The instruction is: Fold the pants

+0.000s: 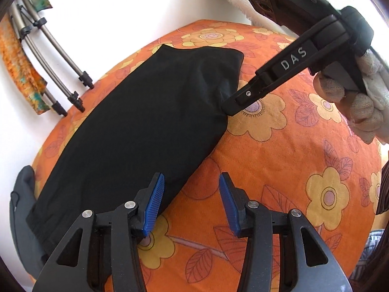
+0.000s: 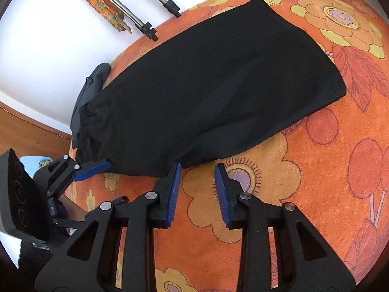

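Observation:
The black pants (image 1: 136, 131) lie folded in a long strip on the orange floral cloth (image 1: 279, 170). Their gathered waistband (image 2: 86, 126) is at the left in the right wrist view. My left gripper (image 1: 192, 204) is open at the pants' near edge with only cloth between its jaws; its left pad (image 1: 155, 202) overlaps the fabric edge. My right gripper (image 2: 198, 192) is open over bare cloth just beside the pants' (image 2: 206, 92) long edge, holding nothing. In the left wrist view its tip (image 1: 229, 108) touches the pants' side, held by a gloved hand (image 1: 359, 97).
Metal tripod legs (image 1: 56, 56) and an orange patterned strip (image 1: 17, 56) stand against the white wall beyond the cloth. A grey object (image 2: 90, 92) lies at the cloth's edge by the waistband. Wooden floor (image 2: 29, 129) shows at the left.

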### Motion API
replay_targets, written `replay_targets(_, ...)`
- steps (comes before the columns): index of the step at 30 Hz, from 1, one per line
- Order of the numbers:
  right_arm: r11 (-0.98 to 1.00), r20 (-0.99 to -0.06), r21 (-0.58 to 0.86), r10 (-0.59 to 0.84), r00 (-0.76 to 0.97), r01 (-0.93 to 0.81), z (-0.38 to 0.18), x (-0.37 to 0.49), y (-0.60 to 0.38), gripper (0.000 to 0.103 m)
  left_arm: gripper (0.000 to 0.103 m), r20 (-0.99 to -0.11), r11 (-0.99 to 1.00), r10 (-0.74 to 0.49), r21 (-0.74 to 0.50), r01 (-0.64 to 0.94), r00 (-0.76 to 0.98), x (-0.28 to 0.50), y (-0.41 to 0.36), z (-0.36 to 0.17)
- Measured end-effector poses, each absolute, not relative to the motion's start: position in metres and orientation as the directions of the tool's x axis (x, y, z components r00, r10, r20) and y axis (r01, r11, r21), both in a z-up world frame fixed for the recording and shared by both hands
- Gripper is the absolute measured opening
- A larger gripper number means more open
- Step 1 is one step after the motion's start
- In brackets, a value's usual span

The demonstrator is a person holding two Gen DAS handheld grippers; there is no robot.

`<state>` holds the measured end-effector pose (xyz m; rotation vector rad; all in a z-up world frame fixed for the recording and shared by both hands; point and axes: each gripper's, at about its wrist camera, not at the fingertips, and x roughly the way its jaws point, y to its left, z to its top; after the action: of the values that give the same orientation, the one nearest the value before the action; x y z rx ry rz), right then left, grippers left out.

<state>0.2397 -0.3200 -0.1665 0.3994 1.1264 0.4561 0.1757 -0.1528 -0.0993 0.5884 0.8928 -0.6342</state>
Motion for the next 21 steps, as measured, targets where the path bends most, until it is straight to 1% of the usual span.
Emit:
replay_targets(1, 0.830, -0.750, 0.538, 0.550, 0.366, -0.146, -0.165, 0.242, -0.319, 0.029, 0.045, -0.845, 0.666, -0.238, 0.217, 0.714, 0.479, 0.179, -0.155, -0.102)
replay_targets(2, 0.830, -0.748, 0.538, 0.550, 0.372, -0.145, -0.164, 0.244, -0.318, 0.029, 0.041, -0.847, 0.665, -0.226, 0.226, 0.712, 0.481, 0.183, -0.157, -0.104)
replay_targets(3, 0.828, -0.742, 0.540, 0.553, 0.379, -0.152, -0.161, 0.246, -0.316, 0.029, 0.031, -0.852, 0.672, -0.220, 0.220, 0.707, 0.474, 0.189, -0.157, -0.106)
replay_targets(4, 0.823, -0.731, 0.545, 0.561, 0.388, -0.162, -0.159, 0.247, -0.314, 0.029, 0.025, -0.857, 0.685, -0.219, 0.205, 0.699, 0.466, 0.195, -0.155, -0.106)
replay_targets(5, 0.819, -0.724, 0.548, 0.567, 0.394, -0.171, -0.157, 0.248, -0.312, 0.029, 0.023, -0.860, 0.694, -0.221, 0.192, 0.694, 0.459, 0.200, -0.154, -0.106)
replay_targets(7, 0.817, -0.717, 0.547, 0.570, 0.401, -0.184, -0.155, 0.250, -0.309, 0.029, 0.009, -0.857, 0.707, -0.213, 0.197, 0.680, 0.470, 0.206, -0.152, -0.105)
replay_targets(9, 0.819, -0.714, 0.537, 0.568, 0.410, -0.201, -0.151, 0.249, -0.306, 0.029, 0.007, -0.851, 0.717, -0.207, 0.203, 0.667, 0.482, 0.211, -0.149, -0.103)
replay_targets(11, 0.817, -0.708, 0.523, 0.574, 0.411, -0.240, -0.146, 0.244, -0.303, 0.029, 0.007, -0.854, 0.726, -0.229, 0.170, 0.667, 0.467, 0.216, -0.146, -0.100)
replay_targets(16, 0.764, -0.689, 0.570, 0.645, 0.330, -0.303, -0.155, 0.235, -0.295, 0.029, 0.007, -0.858, 0.723, -0.247, 0.147, 0.675, 0.451, 0.222, -0.142, -0.096)
replay_targets(19, 0.766, -0.699, 0.550, 0.640, 0.318, -0.332, -0.160, 0.237, -0.281, 0.029, 0.007, -0.857, 0.742, -0.251, 0.127, 0.658, 0.449, 0.227, -0.138, -0.094)
replay_targets(20, 0.777, -0.708, 0.531, 0.626, 0.326, -0.339, -0.160, 0.239, -0.276, 0.029, 0.008, -0.857, 0.750, -0.246, 0.127, 0.649, 0.453, 0.228, -0.136, -0.094)
replay_targets(21, 0.785, -0.710, 0.517, 0.617, 0.341, -0.342, -0.159, 0.242, -0.274, 0.029, 0.011, -0.857, 0.757, -0.243, 0.126, 0.641, 0.455, 0.230, -0.135, -0.093)
